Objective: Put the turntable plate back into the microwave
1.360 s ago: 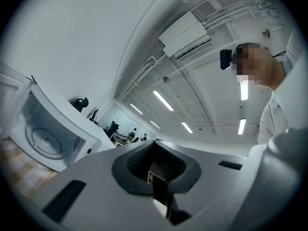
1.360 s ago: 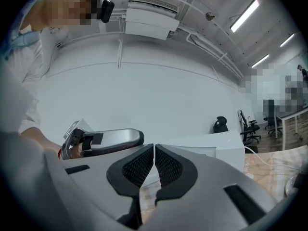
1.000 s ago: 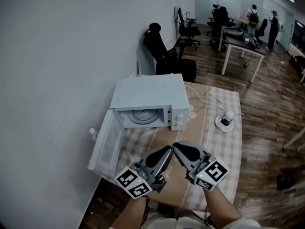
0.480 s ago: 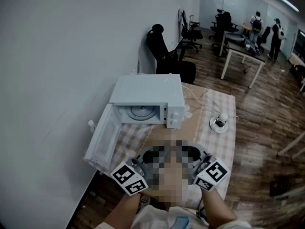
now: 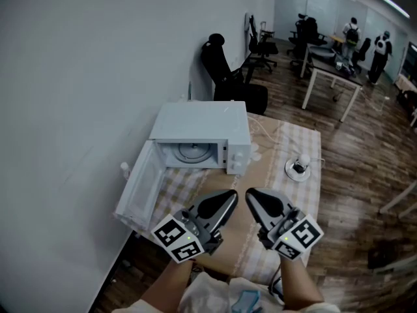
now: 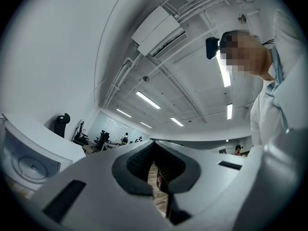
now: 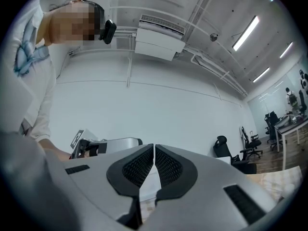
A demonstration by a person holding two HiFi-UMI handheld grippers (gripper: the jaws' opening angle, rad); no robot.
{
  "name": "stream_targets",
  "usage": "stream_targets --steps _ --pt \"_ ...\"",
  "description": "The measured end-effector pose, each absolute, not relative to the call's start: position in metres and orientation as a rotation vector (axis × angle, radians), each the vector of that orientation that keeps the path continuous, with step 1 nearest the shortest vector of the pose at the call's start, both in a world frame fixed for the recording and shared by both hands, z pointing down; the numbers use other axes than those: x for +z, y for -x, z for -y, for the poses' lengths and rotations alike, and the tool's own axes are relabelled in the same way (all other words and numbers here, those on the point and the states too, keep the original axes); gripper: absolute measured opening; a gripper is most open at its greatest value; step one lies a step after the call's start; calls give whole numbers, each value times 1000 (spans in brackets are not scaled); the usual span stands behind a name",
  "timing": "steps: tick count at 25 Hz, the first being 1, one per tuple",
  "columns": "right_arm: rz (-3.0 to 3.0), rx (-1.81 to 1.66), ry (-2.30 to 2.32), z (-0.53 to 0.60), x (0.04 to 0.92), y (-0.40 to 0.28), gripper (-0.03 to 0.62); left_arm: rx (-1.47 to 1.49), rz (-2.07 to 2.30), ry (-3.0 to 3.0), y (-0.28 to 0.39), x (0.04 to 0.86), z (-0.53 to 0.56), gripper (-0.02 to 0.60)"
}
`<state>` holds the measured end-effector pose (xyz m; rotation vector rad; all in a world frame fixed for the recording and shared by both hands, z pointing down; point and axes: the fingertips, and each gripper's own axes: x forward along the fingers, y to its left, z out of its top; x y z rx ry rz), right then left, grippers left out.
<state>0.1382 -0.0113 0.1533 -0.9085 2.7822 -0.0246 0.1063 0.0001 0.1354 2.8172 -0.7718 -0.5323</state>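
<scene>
The white microwave [image 5: 202, 129] stands on the table by the wall, its door [image 5: 140, 188] swung wide open to the left. The round turntable plate [image 5: 191, 153] lies flat inside the cavity. Both grippers hang close to the person's body over the table's near edge, well short of the microwave. My left gripper [image 5: 228, 197] is shut and empty, as is my right gripper [image 5: 251, 195] just beside it. In the left gripper view the left gripper [image 6: 153, 146] tilts up at the ceiling, with the microwave [image 6: 33, 153] at lower left. The right gripper [image 7: 154, 149] points at the bare wall.
A checkered cloth covers the table [image 5: 300, 194]. A small object on a white dish [image 5: 298, 167] sits right of the microwave. A black office chair [image 5: 225, 77] stands behind the table; a desk [image 5: 332, 67], more chairs and people are far back.
The two grippers dropped toward the body half a second ago and have come back up side by side. The microwave, its door and the plate have not moved.
</scene>
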Motion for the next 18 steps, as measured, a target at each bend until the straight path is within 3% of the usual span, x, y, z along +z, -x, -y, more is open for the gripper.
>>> stream_targets --steps 18 --pt "-2780 -67 949 12 161 -143 35 -504 738 -2814 -117 144 0 2"
